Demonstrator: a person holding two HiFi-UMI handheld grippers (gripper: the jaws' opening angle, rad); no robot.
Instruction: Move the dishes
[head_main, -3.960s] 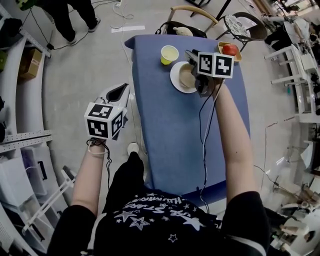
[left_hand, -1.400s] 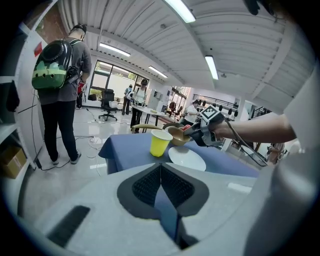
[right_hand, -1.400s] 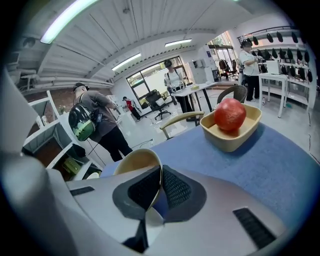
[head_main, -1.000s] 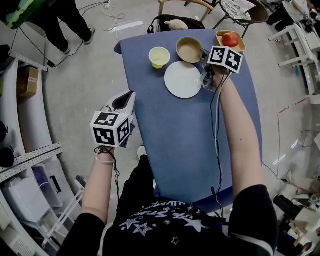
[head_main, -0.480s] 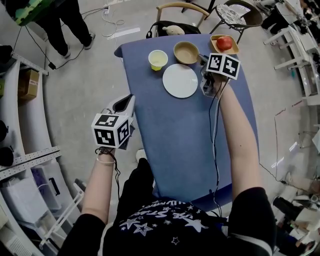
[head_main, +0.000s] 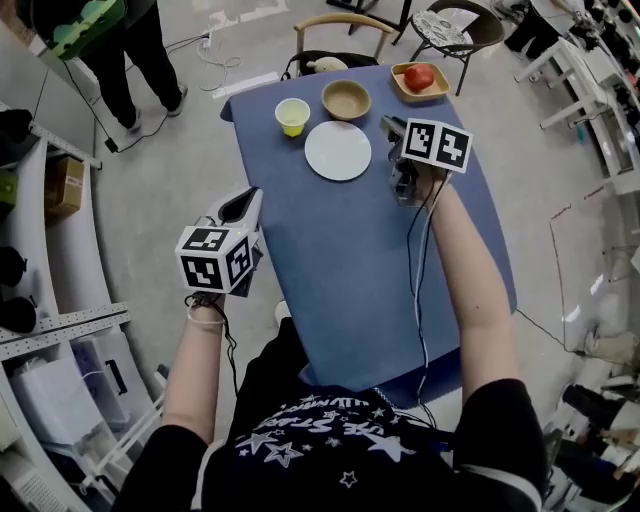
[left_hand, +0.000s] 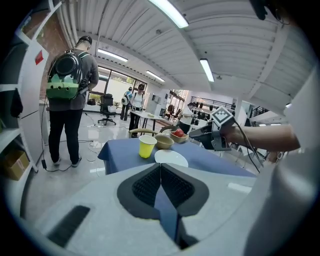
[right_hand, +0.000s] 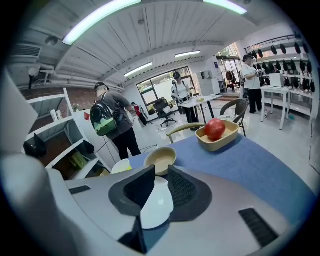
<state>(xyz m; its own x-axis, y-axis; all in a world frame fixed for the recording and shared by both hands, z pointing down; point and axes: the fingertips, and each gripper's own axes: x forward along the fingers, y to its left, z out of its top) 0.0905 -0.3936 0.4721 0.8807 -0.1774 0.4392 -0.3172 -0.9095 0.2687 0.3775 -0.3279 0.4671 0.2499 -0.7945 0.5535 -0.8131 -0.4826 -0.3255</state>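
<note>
Right fingers (right_hand: 182, 190) narrowly apart, just closing, empty, left fingers (left_hand: 145, 185) together, gaps shown only by gripper views

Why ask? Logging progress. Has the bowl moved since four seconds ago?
Yes. The bowl was on the plate; it now sits on the table beyond the plate, beside the cup.
</note>
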